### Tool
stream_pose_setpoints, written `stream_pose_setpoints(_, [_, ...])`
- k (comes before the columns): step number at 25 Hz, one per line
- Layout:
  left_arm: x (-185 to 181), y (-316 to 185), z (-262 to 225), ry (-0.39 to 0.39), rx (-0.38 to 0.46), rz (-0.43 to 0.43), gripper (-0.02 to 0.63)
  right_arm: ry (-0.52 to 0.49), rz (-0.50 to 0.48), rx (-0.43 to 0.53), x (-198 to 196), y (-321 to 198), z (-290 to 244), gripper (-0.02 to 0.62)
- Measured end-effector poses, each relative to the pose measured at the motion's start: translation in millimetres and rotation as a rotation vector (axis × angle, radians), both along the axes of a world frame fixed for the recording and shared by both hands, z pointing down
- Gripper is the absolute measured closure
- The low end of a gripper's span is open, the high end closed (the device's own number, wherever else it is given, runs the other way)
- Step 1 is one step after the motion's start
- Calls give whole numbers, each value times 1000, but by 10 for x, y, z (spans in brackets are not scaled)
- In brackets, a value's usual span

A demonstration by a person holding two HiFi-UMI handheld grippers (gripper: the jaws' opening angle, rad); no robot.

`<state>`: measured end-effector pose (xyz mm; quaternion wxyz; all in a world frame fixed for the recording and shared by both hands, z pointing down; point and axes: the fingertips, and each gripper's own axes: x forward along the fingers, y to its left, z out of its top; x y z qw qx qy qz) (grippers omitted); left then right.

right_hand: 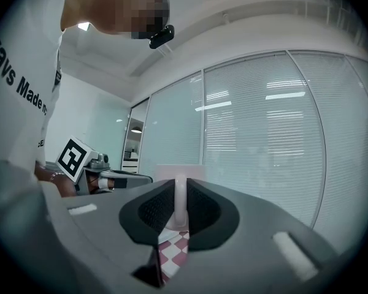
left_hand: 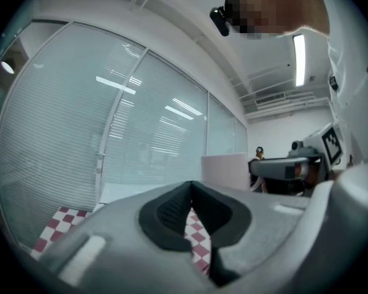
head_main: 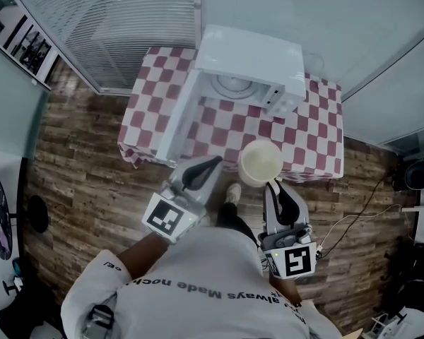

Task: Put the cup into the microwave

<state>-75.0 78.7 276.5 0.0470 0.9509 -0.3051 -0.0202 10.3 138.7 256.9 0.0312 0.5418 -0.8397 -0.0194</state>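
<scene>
Cream round cup (head_main: 261, 162): likely light, thin-walled; your right gripper (head_main: 275, 183) pinches rim at 5 o'clock; left gripper (head_main: 214, 162) closed, empty.

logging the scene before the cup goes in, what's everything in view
microwave: one, white, door open, on the table
table: one, red-and-white check cloth, beside the glass wall
cup: one, cream, at the table's near edge, held
floor: wood planks, around the table
left gripper: one, grey, jaws together, empty
right gripper: one, grey, jaws clamped on the cup
</scene>
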Motion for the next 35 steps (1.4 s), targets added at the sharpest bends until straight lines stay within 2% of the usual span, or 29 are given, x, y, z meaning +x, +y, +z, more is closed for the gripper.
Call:
stream_pose_setpoints(7, [273, -510, -31, -3, -3, -39, 601, -5, -34, 6, 309, -527, -47, 557])
stream_pose_setpoints(10, [444, -718, -5, -25, 3, -45, 601, -17, -59, 16, 463, -767, -81, 557])
stream_pose_setpoints(21, [1086, -1386, -92, -27, 9, -106, 601, -18, -111, 21, 1138, -1429, -102, 557])
stream_pose_setpoints(27, [1422, -1615, -7, -43, 10, -121, 601, -22, -135, 28, 1468, -1651, -78, 557])
stream_pose_setpoints(29, [1502, -1672, -6, -28, 17, -127, 601, -21, -139, 25, 1543, -1699, -52, 557])
stream_pose_setpoints(35, [1603, -1728, 17, -16, 12, -132, 601, -29, -122, 19, 1665, -1786, 9, 557])
